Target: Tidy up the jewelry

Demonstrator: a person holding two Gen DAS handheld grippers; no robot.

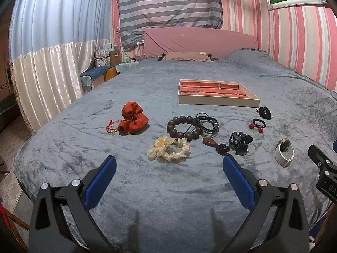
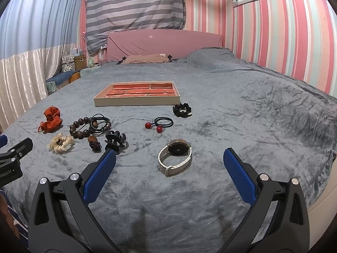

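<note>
Jewelry lies scattered on a grey blanket. A cream tray (image 1: 219, 102) (image 2: 137, 101) with orange compartments sits further back. In front of it lie an orange scrunchie (image 1: 132, 121), a dark bead bracelet (image 1: 181, 127), black cords (image 1: 207, 122), a cream scrunchie (image 1: 168, 150), a black claw clip (image 1: 240, 142) and a brown pendant (image 1: 209, 141). The white-strap watch (image 2: 174, 156) lies just ahead of my right gripper (image 2: 169, 162), which is open. A hair tie with red beads (image 2: 160, 123) and a black scrunchie (image 2: 182, 109) lie beyond it. My left gripper (image 1: 169, 166) is open just short of the cream scrunchie.
The bed (image 2: 252, 105) has a pink headboard (image 1: 200, 42) and a folded tan cloth (image 1: 185, 56) at its far end. Striped wall runs along the right, curtains (image 1: 52, 63) and boxes stand at the left. The bed's right edge (image 2: 320, 189) drops off close by.
</note>
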